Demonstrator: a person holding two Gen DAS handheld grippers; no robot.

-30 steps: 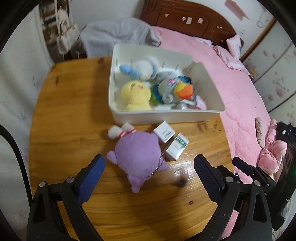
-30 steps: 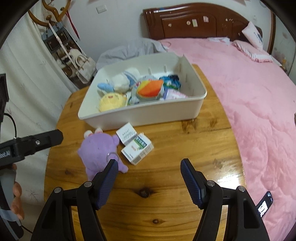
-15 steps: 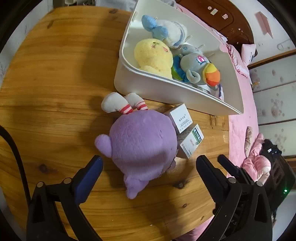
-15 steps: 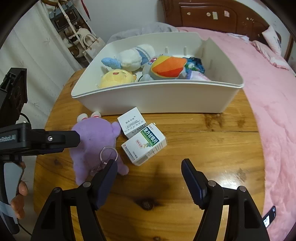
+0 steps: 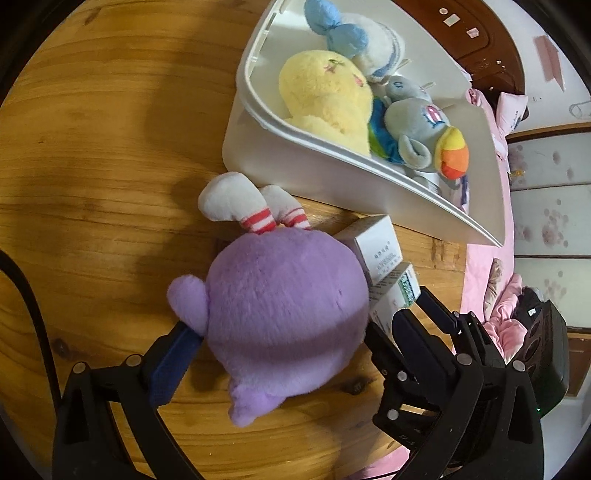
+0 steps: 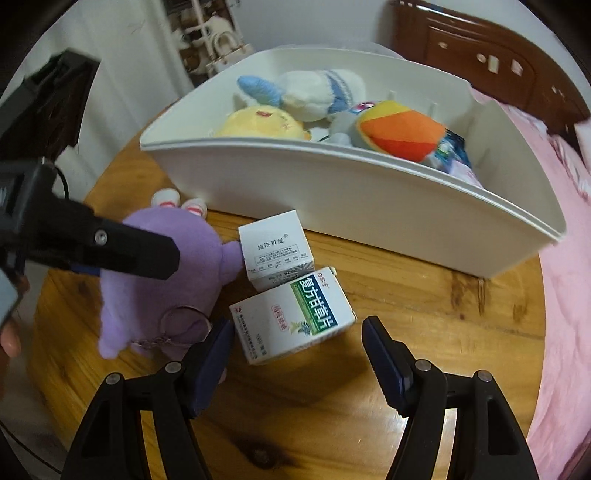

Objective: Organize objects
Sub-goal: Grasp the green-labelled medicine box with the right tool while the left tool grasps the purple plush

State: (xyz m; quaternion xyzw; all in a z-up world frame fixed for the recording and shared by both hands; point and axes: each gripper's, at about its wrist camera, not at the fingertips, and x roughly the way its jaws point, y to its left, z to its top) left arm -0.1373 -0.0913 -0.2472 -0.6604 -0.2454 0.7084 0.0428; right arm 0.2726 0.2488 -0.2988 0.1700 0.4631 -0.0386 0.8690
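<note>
— Left wrist view first: what sat in the white plastic bin?

— Soft toys. A round yellow plush lay against the near wall, a white plush with blue ears behind it, and a grey plush with an orange and yellow tail beside the yellow one. The right wrist view also showed a blue packet and something pale pink tucked at the far end of the bin; I could not tell what that was.

— And outside it?

— On the round wooden table, a purple plush with striped white feet lay just in front of the bin wall. Two small cartons touched it: a white cardboard box with grey print, and a white cardboard box with a green band in front of that.

— The jaws?

— The left gripper stood as wide as it goes, having just been opening, with the purple plush between its blue pads; whether they pressed on it I could not tell. The right gripper was about half open around the green-banded box, its pads clear of the box's sides.
</note>
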